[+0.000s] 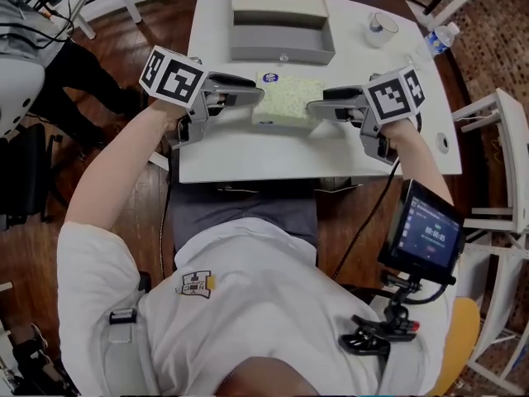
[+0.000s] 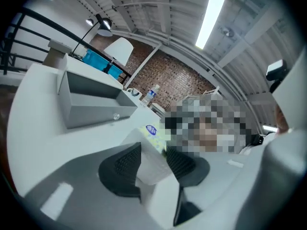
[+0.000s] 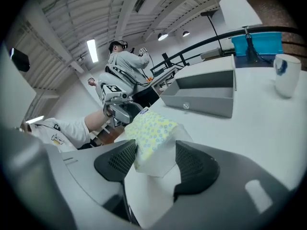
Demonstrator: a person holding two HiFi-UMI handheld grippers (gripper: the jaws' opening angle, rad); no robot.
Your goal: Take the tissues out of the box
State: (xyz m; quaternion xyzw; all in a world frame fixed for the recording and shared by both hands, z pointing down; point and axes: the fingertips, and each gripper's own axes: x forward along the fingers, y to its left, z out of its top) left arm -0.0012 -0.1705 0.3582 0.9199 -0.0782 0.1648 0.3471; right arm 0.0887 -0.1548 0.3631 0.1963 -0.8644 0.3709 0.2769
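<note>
Lying on the table (image 1: 248, 157), the tissue pack (image 1: 287, 99) is pinched at one end by the left gripper (image 1: 254, 98); the right gripper (image 1: 314, 107) straddles its other end, jaws apart.

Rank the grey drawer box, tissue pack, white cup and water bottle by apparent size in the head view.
1. grey drawer box
2. tissue pack
3. white cup and water bottle: they look about alike, so I leave them unranked.

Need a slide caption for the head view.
Left gripper clamps one end of the tissue pack; right gripper brackets the other.
</note>
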